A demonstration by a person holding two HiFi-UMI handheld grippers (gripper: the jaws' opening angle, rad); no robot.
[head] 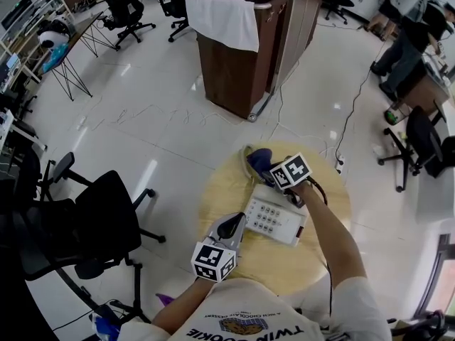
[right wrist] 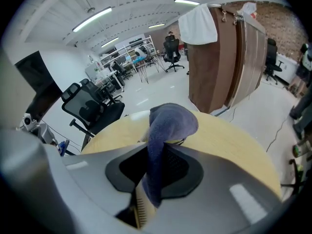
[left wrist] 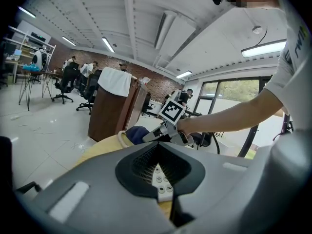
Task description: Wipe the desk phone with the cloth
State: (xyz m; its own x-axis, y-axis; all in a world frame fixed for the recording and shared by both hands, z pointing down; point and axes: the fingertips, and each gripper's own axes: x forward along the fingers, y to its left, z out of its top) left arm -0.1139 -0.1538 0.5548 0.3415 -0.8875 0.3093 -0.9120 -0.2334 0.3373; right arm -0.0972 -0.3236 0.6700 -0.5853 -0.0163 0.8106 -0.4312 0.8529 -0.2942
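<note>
Grey plastic at the left: left tongs (head: 231,226) clenched with nothing between them, tips down at the near left edge of the desk phone (head: 274,219), apparently bracing it; touching or just beside, hard to tell. Along those same tongs (left wrist: 165,194), white keypad of the phone (left wrist: 162,182) dead ahead, with pale wood of the round desk (left wrist: 105,147) off to the left. Phone lying flat, keys up, near the middle of the desk (head: 220,190).

Further right, past the phone's far end, right tongs (head: 274,175) clamped on the dark blue cloth (head: 259,160). One fold pinched between the tongs (right wrist: 148,179), the rest of the cloth (right wrist: 168,123) heaped in a hump just beyond the tips. Resting on the phone's far end or on the desk (right wrist: 234,140) beside it: not clear.

Judged to be the very start of the wipe: cloth gripped, phone steadied, cloth not yet over the keys. Next move probably calls for carrying the cloth onto the phone's top face and drawing it along the keypad under light pressure, keeping the left tongs in place to stop any sliding.

By count: one phone, one cloth, one desk, two tongs.
</note>
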